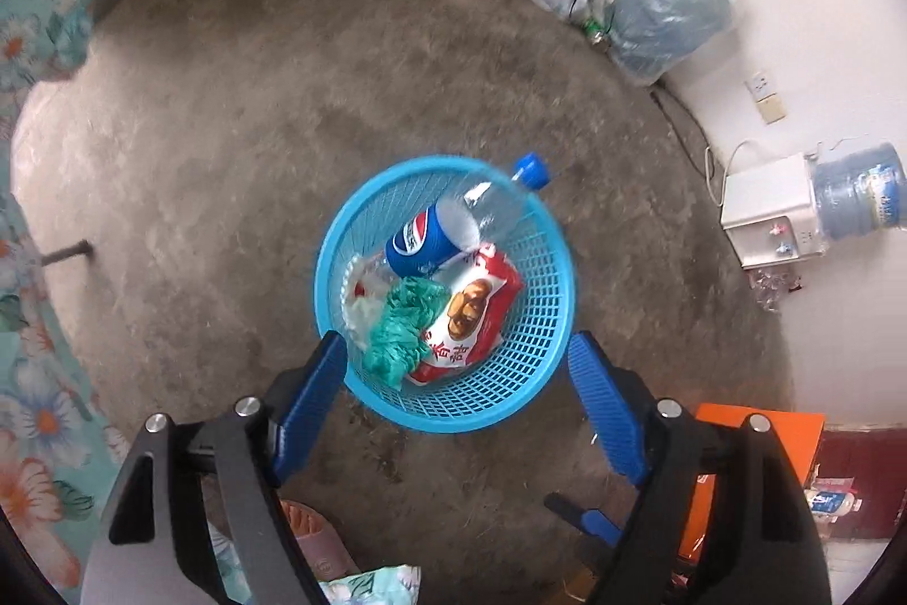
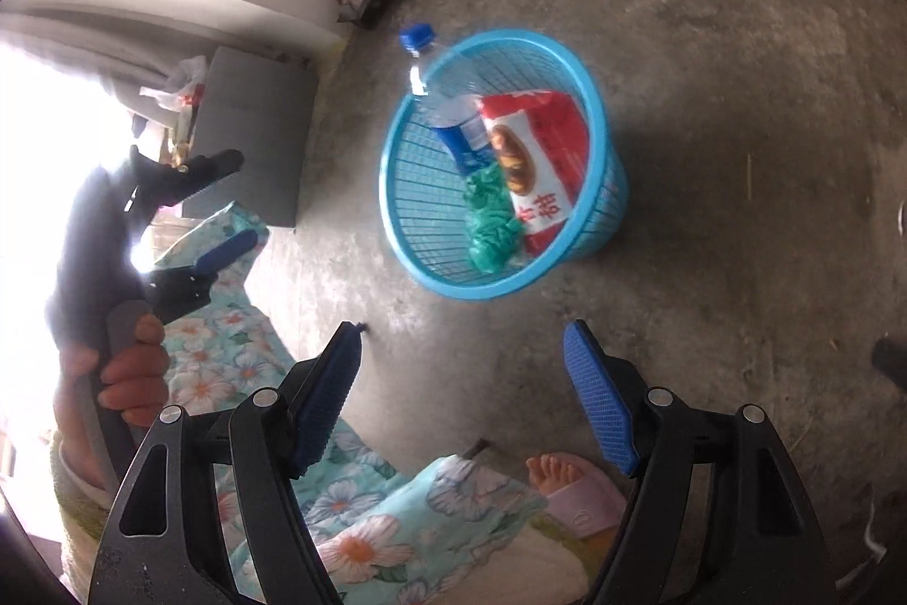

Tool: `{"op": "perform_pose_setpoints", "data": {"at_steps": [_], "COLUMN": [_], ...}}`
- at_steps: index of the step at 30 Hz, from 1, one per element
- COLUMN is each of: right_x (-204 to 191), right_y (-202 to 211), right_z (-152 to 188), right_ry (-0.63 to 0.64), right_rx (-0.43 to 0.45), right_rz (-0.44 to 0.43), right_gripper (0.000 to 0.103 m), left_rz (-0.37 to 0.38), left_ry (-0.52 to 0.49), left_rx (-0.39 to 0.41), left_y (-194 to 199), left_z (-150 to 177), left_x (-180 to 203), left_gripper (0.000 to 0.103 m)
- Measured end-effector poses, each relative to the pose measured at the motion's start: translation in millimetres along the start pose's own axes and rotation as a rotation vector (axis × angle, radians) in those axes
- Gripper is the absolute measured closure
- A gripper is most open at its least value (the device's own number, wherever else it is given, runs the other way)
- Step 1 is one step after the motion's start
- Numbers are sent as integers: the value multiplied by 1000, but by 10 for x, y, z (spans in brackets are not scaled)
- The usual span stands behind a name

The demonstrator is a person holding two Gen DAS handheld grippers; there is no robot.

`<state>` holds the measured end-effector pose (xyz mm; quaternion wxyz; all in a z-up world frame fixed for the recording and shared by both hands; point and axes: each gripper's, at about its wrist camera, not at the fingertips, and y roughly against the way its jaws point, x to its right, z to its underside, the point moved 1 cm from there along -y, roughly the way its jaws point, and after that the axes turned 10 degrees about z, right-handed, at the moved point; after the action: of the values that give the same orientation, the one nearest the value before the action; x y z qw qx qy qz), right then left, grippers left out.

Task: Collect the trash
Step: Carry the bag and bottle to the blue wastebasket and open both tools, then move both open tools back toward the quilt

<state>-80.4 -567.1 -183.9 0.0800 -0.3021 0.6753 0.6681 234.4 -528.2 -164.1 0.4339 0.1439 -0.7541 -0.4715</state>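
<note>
At frame centre on the grey concrete floor, a round blue plastic mesh basket holds a clear blue-capped bottle, red snack bag and crumpled green bag, while the left gripper and right gripper hover wide open, gripping nothing.

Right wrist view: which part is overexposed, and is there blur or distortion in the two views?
Right wrist view: the left edge is blown out to white by daylight, leaving the left gripper backlit and dark; a soft shadow falls on the floor right of the basket. Left wrist view: even light, slight motion blur on the basket rim and the bottle. Both views: fisheye bending, dark corners.
</note>
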Motion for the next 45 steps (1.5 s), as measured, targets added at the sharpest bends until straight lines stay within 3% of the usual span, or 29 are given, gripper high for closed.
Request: {"op": "perform_pose_setpoints", "data": {"at_steps": [3, 8, 16, 21, 27, 30, 33, 35, 38, 41, 43, 45], "right_x": [-145, -525, -1309, -1862, -2572, -2964, -3295, -3538, -3847, -4226, -4457, -4624], "right_y": [41, 207, 573, 697, 689, 609, 448, 358, 282, 150, 42, -83], "right_z": [72, 286, 789, 1169, 1628, 1873, 2070, 2239, 2486, 2831, 3063, 3250], "right_ry": [37, 136, 349, 514, 707, 789, 825, 880, 1003, 1186, 1317, 1431], "right_rx": [3, 30, 80, 47, -26, -83, -178, -194, -184, -159, -142, -108], "right_rz": [-2, -10, -80, -133, -219, -267, -308, -308, -301, -289, -274, -255], "right_gripper": [32, 32, 31, 30, 30, 30, 29, 29, 28, 21, 15, 11], "left_rz": [25, 65, 55, 30, -193, -265, -245, -268, -352, -371, -345, -274], "left_ry": [-26, -123, -194, -95, 120, 249, 366, 392, 375, 345, 382, 451], "left_rx": [45, 164, 387, 541, 757, 817, 846, 854, 820, 791, 777, 772], "left_y": [334, 1249, 2889, 3752, 4679, 4915, 4985, 4967, 4879, 4853, 4858, 4869], "left_z": [24, 243, 1133, 1872, 2886, 3285, 3565, 3665, 3676, 3583, 3532, 3465], "left_x": [71, 169, -277, -835, -1704, -2160, -2539, -2710, -2897, -3114, -3323, -3585], "left_gripper": [25, 25, 22, 20, 20, 20, 20, 20, 20, 20, 20, 20]}}
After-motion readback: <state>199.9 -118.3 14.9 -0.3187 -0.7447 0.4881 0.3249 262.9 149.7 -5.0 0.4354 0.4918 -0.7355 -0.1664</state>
